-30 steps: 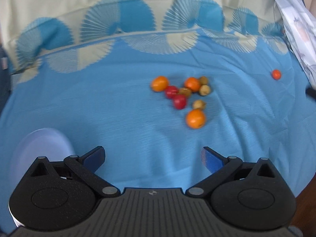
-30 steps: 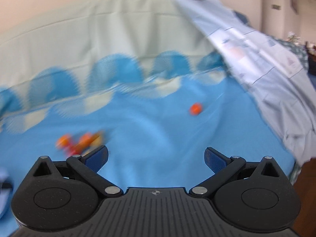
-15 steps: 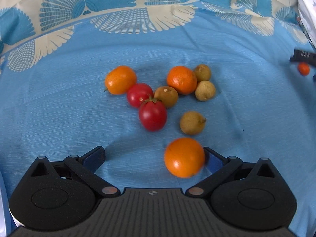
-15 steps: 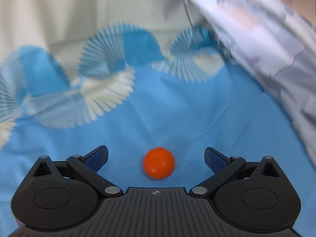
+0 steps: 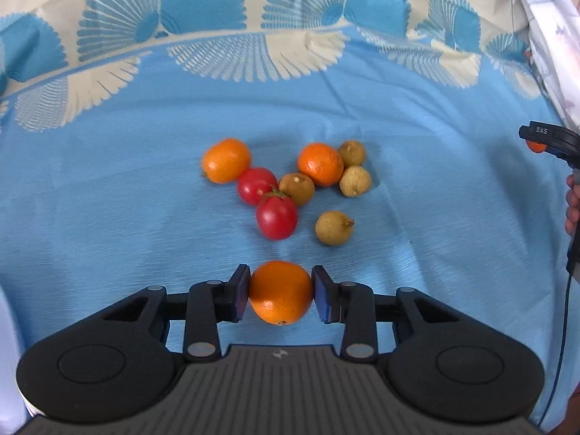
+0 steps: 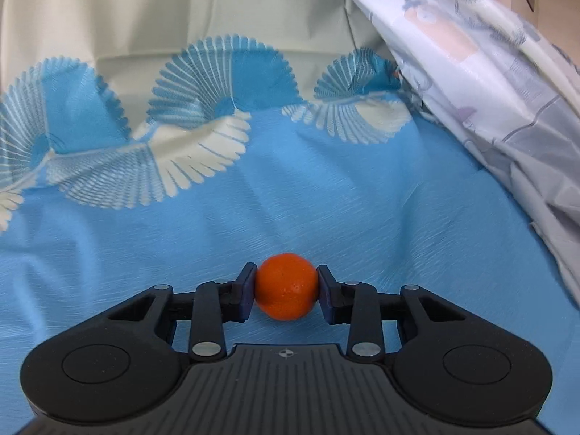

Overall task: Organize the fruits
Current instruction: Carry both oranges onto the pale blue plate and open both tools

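Observation:
My left gripper (image 5: 281,293) is shut on an orange (image 5: 280,291) at the near side of a fruit cluster on the blue cloth. Beyond it lie two more oranges (image 5: 226,160) (image 5: 320,164), two red tomatoes (image 5: 277,216) (image 5: 256,185) and several small brown-yellow fruits (image 5: 333,227). My right gripper (image 6: 286,291) is shut on a small deep-orange fruit (image 6: 286,291) that rests on the cloth. That gripper also shows at the right edge of the left wrist view (image 5: 543,139).
The blue cloth (image 5: 108,199) has a cream and blue fan-pattern border at the back. A pale printed sheet (image 6: 489,72) hangs over the right side. A pale plate edge (image 5: 7,362) shows at the far left.
Both grippers have closed from open: the left onto the nearest orange, the right onto the lone small orange fruit. Both moved forward to their fruit over the last second.

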The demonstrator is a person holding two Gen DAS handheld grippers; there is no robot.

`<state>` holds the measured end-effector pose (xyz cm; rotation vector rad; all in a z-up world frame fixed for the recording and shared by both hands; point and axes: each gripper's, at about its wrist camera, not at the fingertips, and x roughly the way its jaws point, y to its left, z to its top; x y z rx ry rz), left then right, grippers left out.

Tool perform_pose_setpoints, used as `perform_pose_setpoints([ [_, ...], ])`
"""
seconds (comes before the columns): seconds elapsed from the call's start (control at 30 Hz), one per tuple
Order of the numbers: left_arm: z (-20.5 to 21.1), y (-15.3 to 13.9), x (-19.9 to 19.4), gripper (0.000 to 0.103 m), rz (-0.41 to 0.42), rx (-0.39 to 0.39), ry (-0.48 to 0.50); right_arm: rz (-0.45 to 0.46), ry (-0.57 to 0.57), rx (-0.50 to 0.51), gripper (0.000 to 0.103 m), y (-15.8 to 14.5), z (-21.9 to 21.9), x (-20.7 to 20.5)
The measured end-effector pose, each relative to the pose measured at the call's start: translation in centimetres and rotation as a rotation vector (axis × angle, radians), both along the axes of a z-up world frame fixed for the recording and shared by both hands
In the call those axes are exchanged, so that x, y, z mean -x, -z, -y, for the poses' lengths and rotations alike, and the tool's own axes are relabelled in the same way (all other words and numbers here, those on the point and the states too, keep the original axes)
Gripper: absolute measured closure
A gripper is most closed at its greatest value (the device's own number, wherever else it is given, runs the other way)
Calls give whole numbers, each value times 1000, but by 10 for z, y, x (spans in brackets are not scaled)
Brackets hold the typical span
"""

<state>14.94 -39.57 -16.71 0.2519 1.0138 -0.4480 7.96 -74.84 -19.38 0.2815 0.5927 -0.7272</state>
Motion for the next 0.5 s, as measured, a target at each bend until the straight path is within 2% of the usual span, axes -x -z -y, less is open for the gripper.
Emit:
perform_pose_setpoints([
  [0.1, -20, -30, 11, 62, 29, 11, -12, 61, -59, 14, 66, -37, -34, 18],
  [0.2, -56, -68, 26, 62, 66, 19, -35, 118, -133, -10, 66, -78, -86, 41],
  [0.37, -139, -128, 61, 62, 100, 17, -118, 198, -301, -90, 66, -135, -203, 79],
  [0.5, -210, -160, 96, 62, 114, 2, -187, 239, -435, -121, 66, -167, -307, 107],
])
